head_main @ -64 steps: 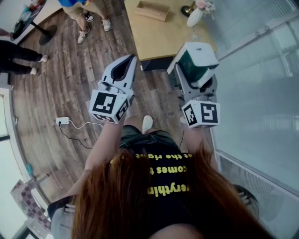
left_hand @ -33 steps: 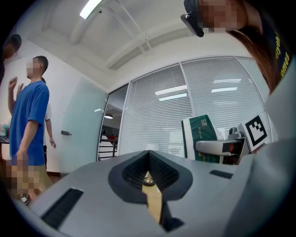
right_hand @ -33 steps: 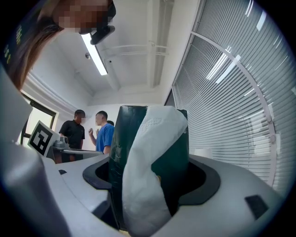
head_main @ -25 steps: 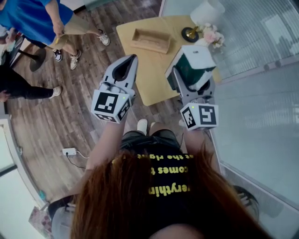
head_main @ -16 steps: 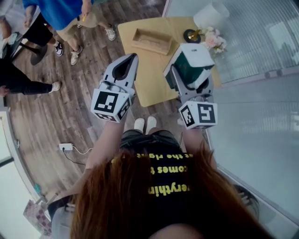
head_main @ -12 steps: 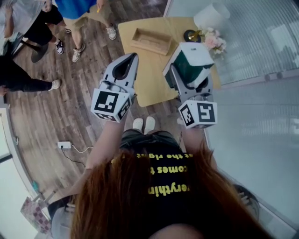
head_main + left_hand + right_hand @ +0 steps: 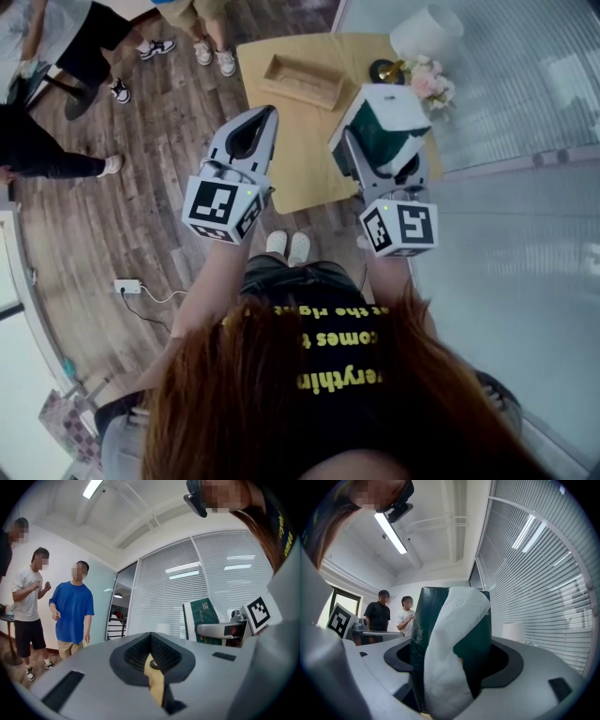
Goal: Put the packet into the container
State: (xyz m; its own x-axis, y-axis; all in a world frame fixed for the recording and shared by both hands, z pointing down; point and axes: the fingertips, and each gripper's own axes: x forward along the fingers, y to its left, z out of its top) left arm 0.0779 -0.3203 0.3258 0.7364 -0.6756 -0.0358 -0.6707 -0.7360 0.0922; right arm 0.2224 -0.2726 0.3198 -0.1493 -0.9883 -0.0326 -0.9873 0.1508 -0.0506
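**Packet clamped in my right gripper, not yet in the container**

My right gripper (image 7: 382, 142) is closed on the green-and-white tissue packet (image 7: 388, 120). In the right gripper view its jaws press the packet (image 7: 451, 653) from both sides, and white tissue bulges out of the dark green wrapper. From the head view I see the packet held in the air over the near right part of the light wooden bench (image 7: 302, 164).

My left gripper (image 7: 263, 116) has its jaws together with nothing between them. The left gripper view shows only a thin slit where they meet (image 7: 153, 657). It hangs over the bench's left edge, apart from the right gripper.

The container, a shallow wooden tray (image 7: 302, 82), lies on the far left part of the bench, well apart from the packet. A white lamp (image 7: 427, 30) and a small bunch of flowers (image 7: 427, 80) stand at the bench's far right corner. Several people stand on the plank floor (image 7: 141, 216) beyond the bench's left side, and a white power strip (image 7: 127, 286) lies on that floor, nearer me than the bench.
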